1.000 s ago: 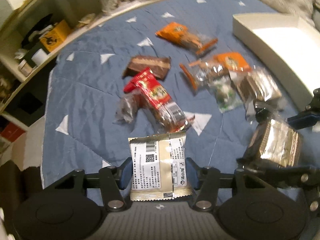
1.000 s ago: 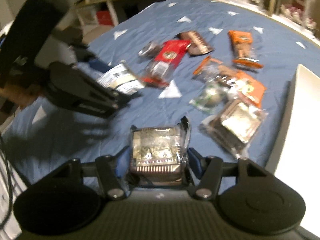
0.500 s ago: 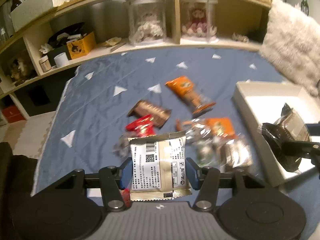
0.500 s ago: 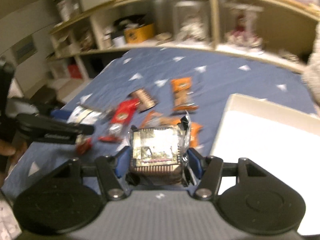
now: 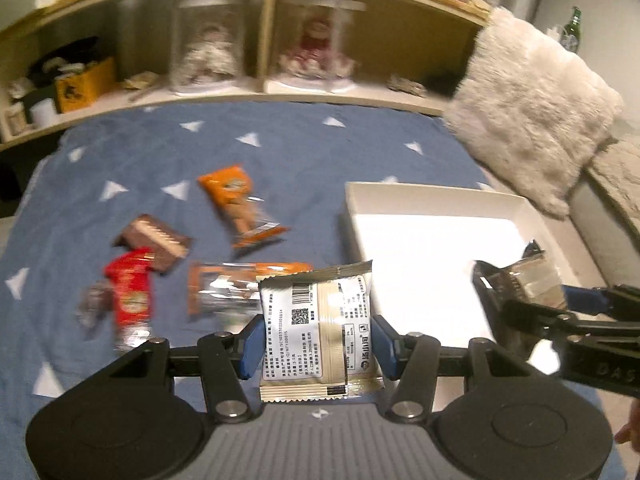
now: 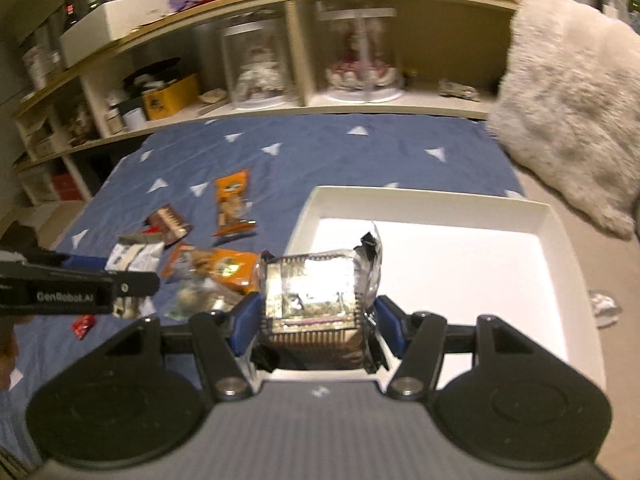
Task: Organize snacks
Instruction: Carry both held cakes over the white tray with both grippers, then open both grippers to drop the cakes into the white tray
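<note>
White card forms the tray (image 5: pixel 432 196) that now fills the right half of both wrist views, whereas a second ago we saw mostly the blue quilt (image 5: pixel 280 148) and the scattered packets on it, with only the tray's edge at the right margin. We read this change as both loads having been lifted off the quilt and swung toward the tray, so we judge the carry nearly done and the release next. Our left gripper (image 5: pixel 318 340) is clamped on the beige label-backed packet (image 5: pixel 318 320), blue pads pressing its two side edges; the packet stands upright at lower centre, long axis running bottom to top of the frame, its crimped seam at the bottom and its top edge pointing toward the tray's near left corner. Our right gripper (image 6: pixel 316 320) is closed on the foil-wrapped snack (image 6: pixel 310 292), which sits squarely between the pads at lower centre, roughly as wide as tall, its torn dark flap pointing up over the tray floor. In the left view that same snack hangs above the tray's right side. Several packets remain on the quilt at centre left, among them an orange packet (image 5: pixel 232 200), a red packet (image 5: pixel 132 296) and a brown wafer pack (image 5: pixel 156 236).
</note>
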